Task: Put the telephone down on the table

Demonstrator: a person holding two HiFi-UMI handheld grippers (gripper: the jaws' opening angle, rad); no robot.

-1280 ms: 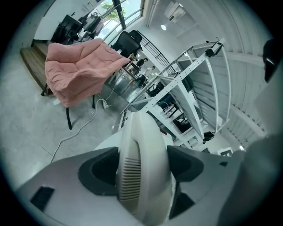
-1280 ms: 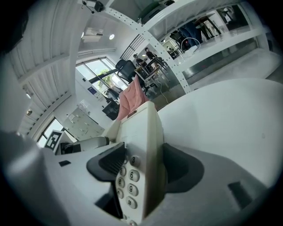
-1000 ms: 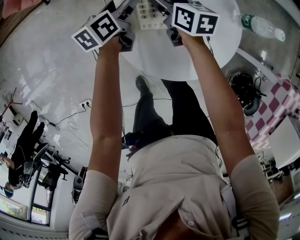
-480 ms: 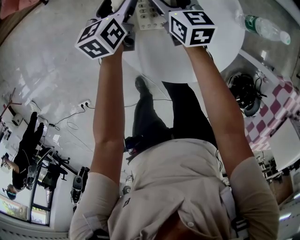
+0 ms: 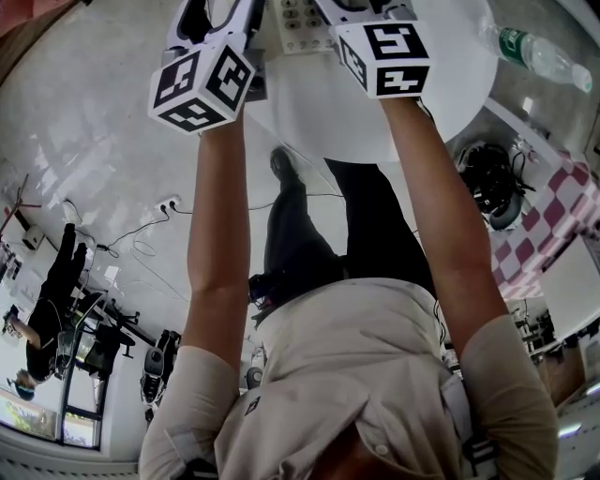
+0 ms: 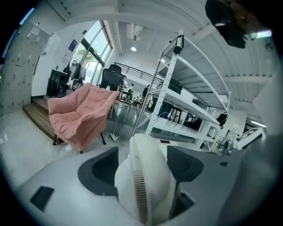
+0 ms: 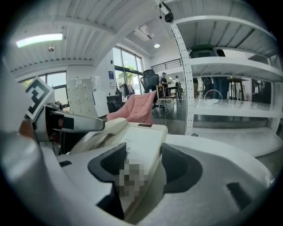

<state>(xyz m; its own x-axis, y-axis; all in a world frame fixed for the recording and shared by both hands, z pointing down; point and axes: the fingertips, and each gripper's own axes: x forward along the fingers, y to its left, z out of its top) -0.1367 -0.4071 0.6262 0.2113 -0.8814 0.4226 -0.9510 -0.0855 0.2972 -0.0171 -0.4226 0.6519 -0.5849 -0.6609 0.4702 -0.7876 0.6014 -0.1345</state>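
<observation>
A white telephone [image 5: 298, 22] with a keypad is held over the round white table [image 5: 375, 108], at the top of the head view. My left gripper [image 6: 146, 172] is shut on the handset [image 6: 143, 176], with a dark pad against each side. The handset [image 7: 104, 130] lies along the left side of the telephone body [image 7: 141, 150]. My right gripper [image 7: 139, 167] has just been closing its jaws, and they now clasp the wide body between them. Both marker cubes [image 5: 202, 84] [image 5: 384, 54] hide the fingers from above.
A plastic bottle [image 5: 539, 52] lies at the table's far right edge. On the floor to the right sit a black object [image 5: 487, 183] and a checkered cloth [image 5: 553, 225]. A pink armchair [image 6: 82, 117] and a white shelf rack [image 6: 185, 101] stand beyond.
Both grippers have rolled, so their marker cubes show different faces. The left cube looks larger and nearer the camera. The telephone has slid slightly toward the top edge.
</observation>
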